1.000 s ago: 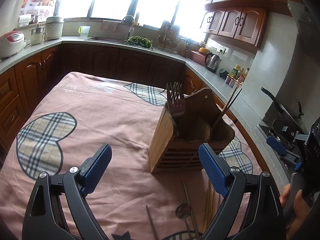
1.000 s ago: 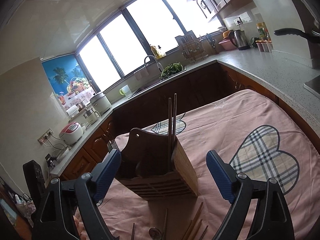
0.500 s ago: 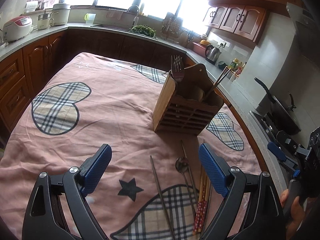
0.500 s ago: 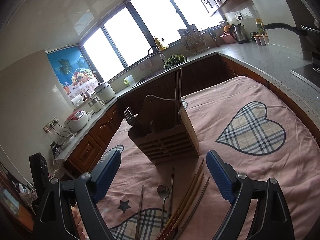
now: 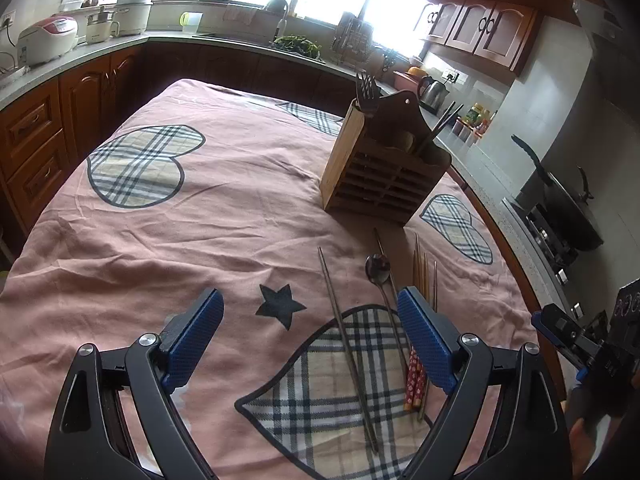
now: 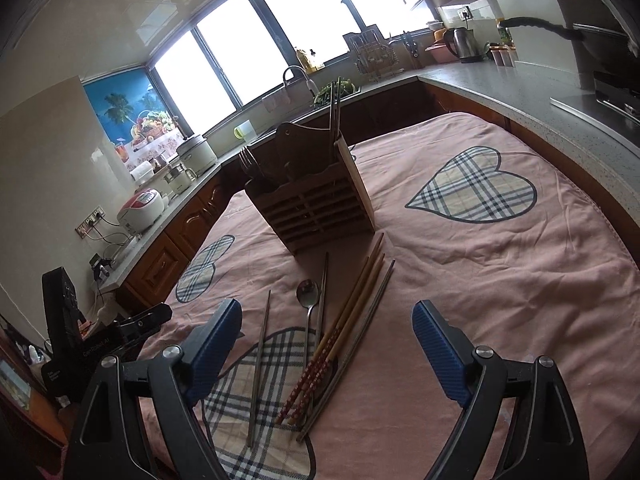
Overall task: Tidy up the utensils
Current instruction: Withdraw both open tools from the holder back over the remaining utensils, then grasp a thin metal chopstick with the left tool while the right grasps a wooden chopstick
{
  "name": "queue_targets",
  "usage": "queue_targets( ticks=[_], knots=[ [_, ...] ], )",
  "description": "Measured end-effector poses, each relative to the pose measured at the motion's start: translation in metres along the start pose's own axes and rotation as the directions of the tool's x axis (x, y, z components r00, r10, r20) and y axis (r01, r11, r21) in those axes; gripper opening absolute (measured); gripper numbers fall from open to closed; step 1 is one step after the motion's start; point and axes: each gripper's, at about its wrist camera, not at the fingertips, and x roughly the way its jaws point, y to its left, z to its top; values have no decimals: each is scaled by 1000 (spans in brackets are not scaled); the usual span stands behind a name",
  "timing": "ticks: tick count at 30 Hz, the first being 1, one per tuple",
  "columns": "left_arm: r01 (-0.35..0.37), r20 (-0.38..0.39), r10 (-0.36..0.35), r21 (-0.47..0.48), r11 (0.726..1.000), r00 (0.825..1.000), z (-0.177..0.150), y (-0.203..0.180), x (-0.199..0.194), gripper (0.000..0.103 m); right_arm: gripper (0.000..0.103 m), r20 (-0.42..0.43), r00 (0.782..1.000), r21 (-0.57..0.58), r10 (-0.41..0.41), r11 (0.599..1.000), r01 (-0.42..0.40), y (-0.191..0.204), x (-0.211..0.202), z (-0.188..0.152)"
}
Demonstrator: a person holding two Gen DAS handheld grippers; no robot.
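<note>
Your loose utensils lay in a small fan on the pink cloth [image 6: 500, 264], just in front of the wooden holder [image 6: 316, 208], and every one of them ran lengthwise toward that holder. In the right wrist view they filled the lower centre of the frame: the wooden chopsticks [image 6: 344, 316] with their red patterned ends nearest you, a metal chopstick [image 6: 352, 344] just to their right, the spoon [image 6: 308, 300] to their left with its bowl pointing at the holder, and a single metal chopstick [image 6: 260, 368] apart on the far left.

Your right gripper [image 6: 328, 356] hung directly over this bundle with its jaws spread wide and empty, the fan lying between the blue pads [image 6: 440, 356]. It looked the nearer tool, and the handles ran roughly along its line of sight, so a grasp would probably have called for a downward tilt toward the near ends.

Your left gripper [image 5: 310, 344] was also spread and empty. In its view the bundle sat at lower right, partly behind the right-hand pad, with only the single metal chopstick between the pads. The holder stood upright in the upper right, a fork [image 5: 366, 90] and chopsticks already inside.
</note>
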Motion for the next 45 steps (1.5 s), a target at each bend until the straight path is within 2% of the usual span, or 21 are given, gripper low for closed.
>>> queue_targets(
  ticks=[9, 19, 32, 35, 37, 39, 43, 45],
  knots=[
    [-25, -45, 26, 22, 999, 999, -16, 0, 6, 91, 89, -7, 998, -42, -66, 997, 66, 3, -2, -17],
    [-55, -79, 58, 50, 997, 995, -16, -4, 18, 91, 89, -34, 997, -23, -64, 998, 63, -6, 6, -19],
    [-104, -152, 124, 130, 986, 981, -7, -15, 58, 90, 89, -83, 993, -21, -85, 996, 84, -13, 35, -13],
    [-106, -167, 127, 132, 986, 978, 0, -16, 71, 84, 87, -95, 989, -32, -109, 994, 107, -14, 50, -7],
    [-103, -187, 126, 130, 986, 974, 5, -18, 82, 75, 79, -116, 986, -38, -123, 992, 119, -17, 64, 0],
    [-97, -206, 123, 129, 987, 971, 9, -19, 94, 67, 64, -145, 981, -32, -131, 991, 128, -21, 80, 6],
    [-92, -243, 120, 127, 988, 963, 15, -19, 115, 52, 49, -194, 968, -21, -161, 987, 160, -30, 112, 18],
    [-85, -259, 115, 125, 989, 959, 18, -19, 124, 47, 34, -218, 959, -16, -180, 983, 181, -35, 126, 22]
  ],
)
